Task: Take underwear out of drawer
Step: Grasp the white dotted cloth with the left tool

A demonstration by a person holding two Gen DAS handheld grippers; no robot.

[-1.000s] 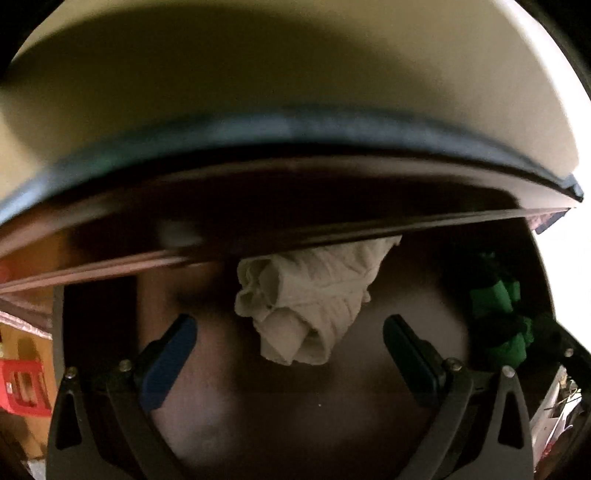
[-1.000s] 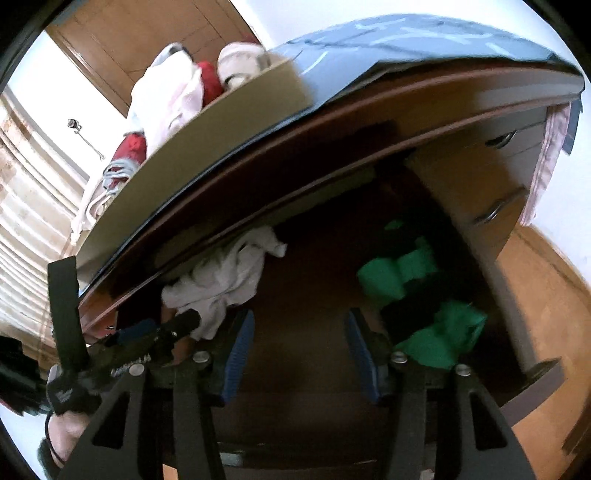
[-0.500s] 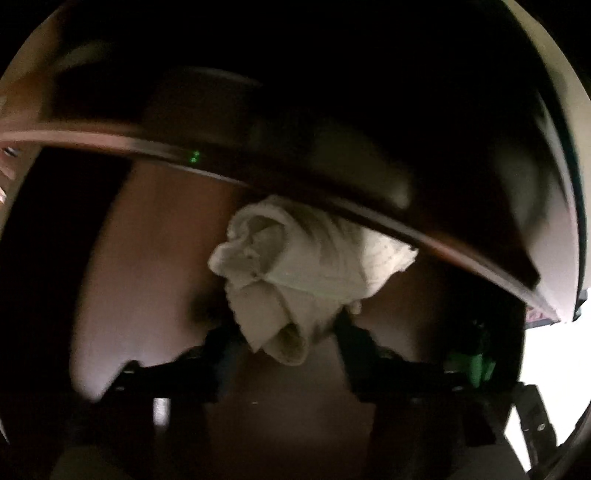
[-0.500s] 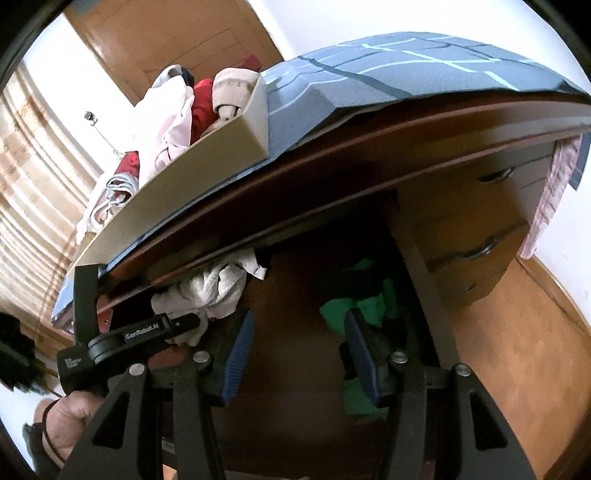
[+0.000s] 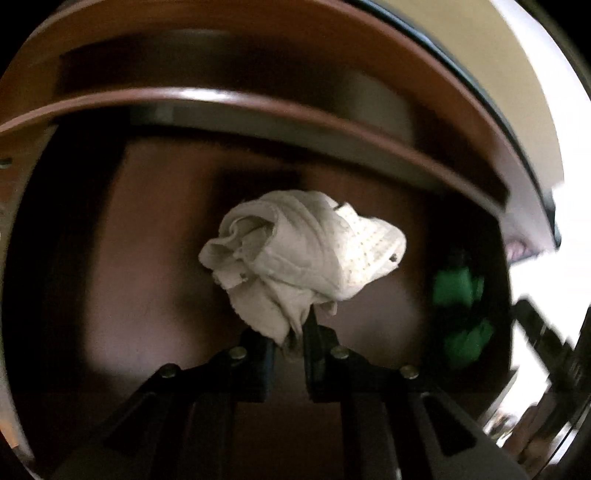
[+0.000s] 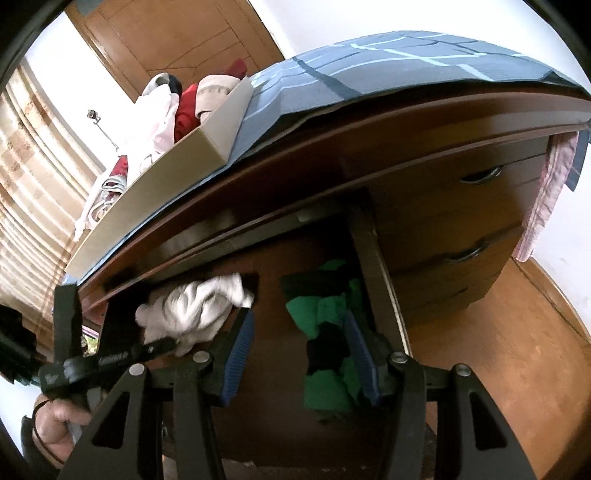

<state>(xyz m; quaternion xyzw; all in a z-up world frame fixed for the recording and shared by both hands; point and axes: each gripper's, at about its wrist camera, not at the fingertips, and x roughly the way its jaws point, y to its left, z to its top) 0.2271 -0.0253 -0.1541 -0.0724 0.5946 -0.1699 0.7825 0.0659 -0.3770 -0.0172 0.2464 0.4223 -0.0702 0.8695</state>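
1. The left gripper (image 5: 288,343) has clamped its jaws on the lower fold of the white underwear (image 5: 303,251), which lies on the drawer (image 5: 147,288) floor; the grasp looks secured, so lifting out comes next.
2. A second ago those jaws stood wide apart, either side of the cloth.
3. The right gripper (image 6: 297,354) hangs half-open, empty, with green clothing (image 6: 321,314) at its one o'clock.

Home bedroom, wooden dresser (image 6: 461,206) w/ open drawer (image 6: 295,266) of clothes, wood door (image 6: 177,33), curtains (image 6: 29,192)
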